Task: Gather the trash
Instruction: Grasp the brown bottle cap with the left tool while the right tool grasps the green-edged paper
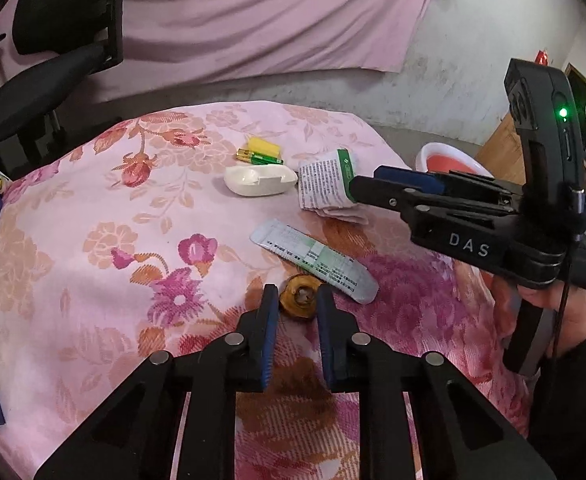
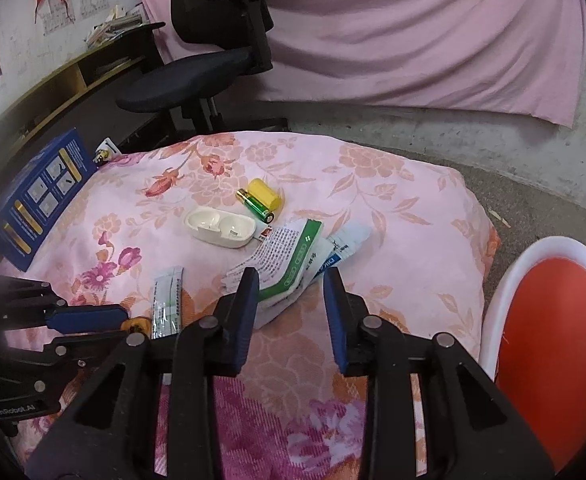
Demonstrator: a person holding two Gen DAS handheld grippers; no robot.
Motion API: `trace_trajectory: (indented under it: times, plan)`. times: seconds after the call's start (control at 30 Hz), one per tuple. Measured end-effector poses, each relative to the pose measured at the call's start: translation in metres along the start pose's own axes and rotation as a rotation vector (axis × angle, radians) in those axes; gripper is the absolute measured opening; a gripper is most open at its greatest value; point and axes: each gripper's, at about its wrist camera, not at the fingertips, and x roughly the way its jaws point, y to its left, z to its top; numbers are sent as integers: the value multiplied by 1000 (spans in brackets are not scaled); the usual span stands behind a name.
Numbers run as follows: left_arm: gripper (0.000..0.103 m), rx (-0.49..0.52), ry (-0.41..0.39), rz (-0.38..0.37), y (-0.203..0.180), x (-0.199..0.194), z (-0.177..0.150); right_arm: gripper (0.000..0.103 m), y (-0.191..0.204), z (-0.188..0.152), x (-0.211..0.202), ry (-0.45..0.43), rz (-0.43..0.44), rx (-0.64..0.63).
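Observation:
On the floral cloth lie a brown ring-shaped scrap (image 1: 299, 300), a flat printed sachet (image 1: 313, 266), a crumpled printed paper wrapper with a green band (image 1: 325, 182), a white plastic case (image 1: 259, 180), a green battery (image 1: 259, 157) and a yellow cap (image 1: 263, 145). My left gripper (image 1: 296, 312) is open with its fingers on either side of the brown scrap. My right gripper (image 2: 291, 288) is open, its fingers around the near end of the paper wrapper (image 2: 289, 254). The sachet (image 2: 167, 302), case (image 2: 221, 226), battery (image 2: 255, 206) and cap (image 2: 265, 192) also show in the right wrist view.
A white bin with an orange lining (image 2: 549, 340) stands on the floor to the right of the table. A blue box (image 2: 43, 196) stands at the table's left edge. A black office chair (image 2: 213, 44) is behind the table, before a pink curtain.

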Motion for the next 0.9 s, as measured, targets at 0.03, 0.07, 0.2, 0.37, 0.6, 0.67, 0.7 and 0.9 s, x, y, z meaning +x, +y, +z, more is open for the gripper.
trace_trajectory:
  times: [0.03, 0.07, 0.2, 0.37, 0.6, 0.67, 0.7, 0.9]
  plan:
    - [16, -10, -3, 1, 2, 0, 2, 56, 0, 2, 2, 3, 2, -2]
    - [16, -20, -9, 6, 5, 0, 4, 56, 1, 4, 5, 8, 5, -4]
    - [0, -56, -33, 42, 16, -1, 10, 56, -2, 14, 20, 27, 5, 0]
    - [0, -125, -24, 20, 34, 3, 15, 55, -5, 20, 39, 74, 29, 2]
    - [0, -130, -32, 3, 36, -4, 14, 36, -4, 19, 35, 53, 42, 0]
    - [0, -130, -41, -2, 34, -7, 14, 33, -4, 18, 30, 35, 51, 7]
    - [0, -130, -49, -8, 34, -8, 14, 32, -4, 17, 28, 27, 56, 8]
    - [35, -122, -66, -25, 27, -15, 10, 28, -6, 12, 11, -37, 73, 24]
